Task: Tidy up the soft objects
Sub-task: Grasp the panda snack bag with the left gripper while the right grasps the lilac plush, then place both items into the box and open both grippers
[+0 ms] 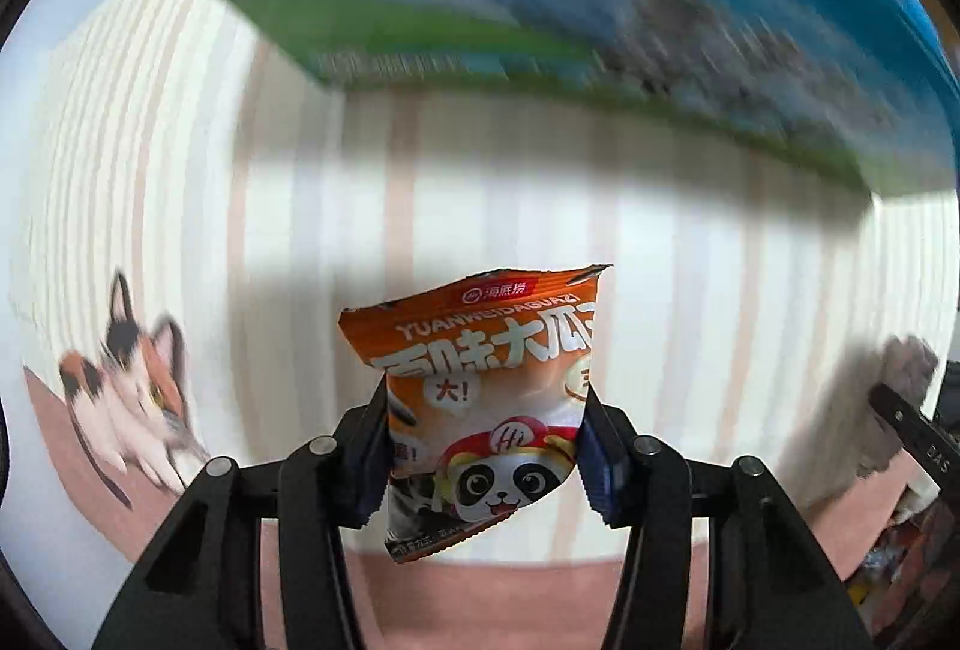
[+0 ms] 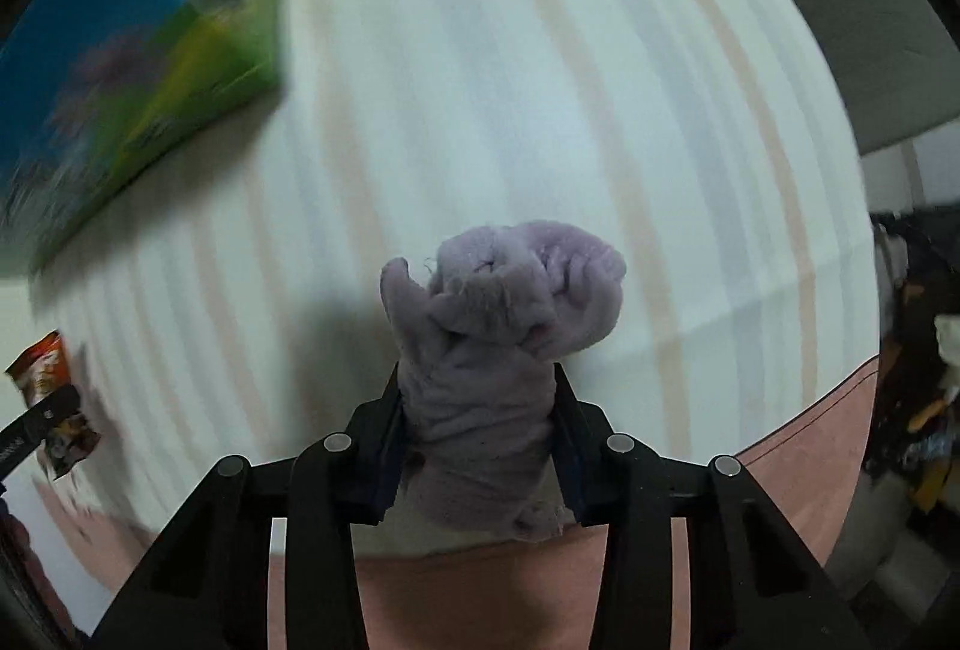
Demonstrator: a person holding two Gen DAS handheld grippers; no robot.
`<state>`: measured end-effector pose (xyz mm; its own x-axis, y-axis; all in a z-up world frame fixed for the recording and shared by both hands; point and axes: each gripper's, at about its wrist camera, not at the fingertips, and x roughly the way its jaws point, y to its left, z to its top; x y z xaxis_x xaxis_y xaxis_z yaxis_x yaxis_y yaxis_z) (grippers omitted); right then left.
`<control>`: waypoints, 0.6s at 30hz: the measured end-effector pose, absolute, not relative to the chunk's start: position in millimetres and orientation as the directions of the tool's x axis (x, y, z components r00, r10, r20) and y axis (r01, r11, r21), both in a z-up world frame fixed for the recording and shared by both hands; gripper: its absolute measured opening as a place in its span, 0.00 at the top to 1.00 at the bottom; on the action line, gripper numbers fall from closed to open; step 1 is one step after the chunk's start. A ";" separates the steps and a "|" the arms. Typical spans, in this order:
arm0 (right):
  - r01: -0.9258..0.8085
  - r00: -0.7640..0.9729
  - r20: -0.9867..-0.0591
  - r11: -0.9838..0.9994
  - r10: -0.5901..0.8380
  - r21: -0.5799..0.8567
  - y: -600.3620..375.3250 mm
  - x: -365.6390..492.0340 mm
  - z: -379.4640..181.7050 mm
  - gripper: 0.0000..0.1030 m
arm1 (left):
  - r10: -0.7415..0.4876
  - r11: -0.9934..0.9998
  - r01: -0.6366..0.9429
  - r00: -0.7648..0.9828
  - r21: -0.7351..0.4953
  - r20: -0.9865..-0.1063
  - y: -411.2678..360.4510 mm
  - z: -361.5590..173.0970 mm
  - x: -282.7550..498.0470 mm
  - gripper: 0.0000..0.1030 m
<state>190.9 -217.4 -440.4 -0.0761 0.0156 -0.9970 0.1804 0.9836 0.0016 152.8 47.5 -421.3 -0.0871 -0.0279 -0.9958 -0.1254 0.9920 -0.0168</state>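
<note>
My left gripper (image 1: 485,431) is shut on an orange snack packet (image 1: 486,404) with a panda printed on it, held above the striped cloth. My right gripper (image 2: 477,413) is shut on a bunched lilac cloth (image 2: 489,350), also held above the striped surface. The snack packet and the left gripper's finger also show at the left edge of the right wrist view (image 2: 51,398). The lilac cloth and a right gripper finger show at the right edge of the left wrist view (image 1: 906,368).
A blue and green box (image 1: 540,2) lies on the striped cloth ahead of the left gripper; it also shows at the upper left of the right wrist view (image 2: 138,50). A cat picture (image 1: 132,386) is on the cloth at left. Clutter (image 2: 918,380) lies beyond the right edge.
</note>
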 end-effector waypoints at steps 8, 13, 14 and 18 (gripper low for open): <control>0.019 -0.090 -0.987 0.991 0.131 0.130 -162.2 156.6 -414.7 0.59 | -0.087 0.992 -0.098 -0.082 -0.079 -0.993 9.7 -397.4 114.2 0.53; -0.064 -0.039 -0.978 0.976 0.204 0.206 -134.1 158.5 -367.9 0.59 | -0.111 0.990 -0.083 0.009 -0.112 -0.994 11.0 -342.3 112.4 0.53; -0.078 -0.024 -0.975 0.972 0.222 0.223 -131.6 159.5 -356.2 0.59 | -0.116 0.990 -0.082 0.029 -0.118 -0.993 11.4 -331.1 114.3 0.53; -0.123 0.039 -0.954 0.949 0.297 0.290 -115.9 182.4 -305.6 0.59 | -0.131 0.989 -0.061 0.110 -0.138 -0.985 19.6 -279.2 130.4 0.53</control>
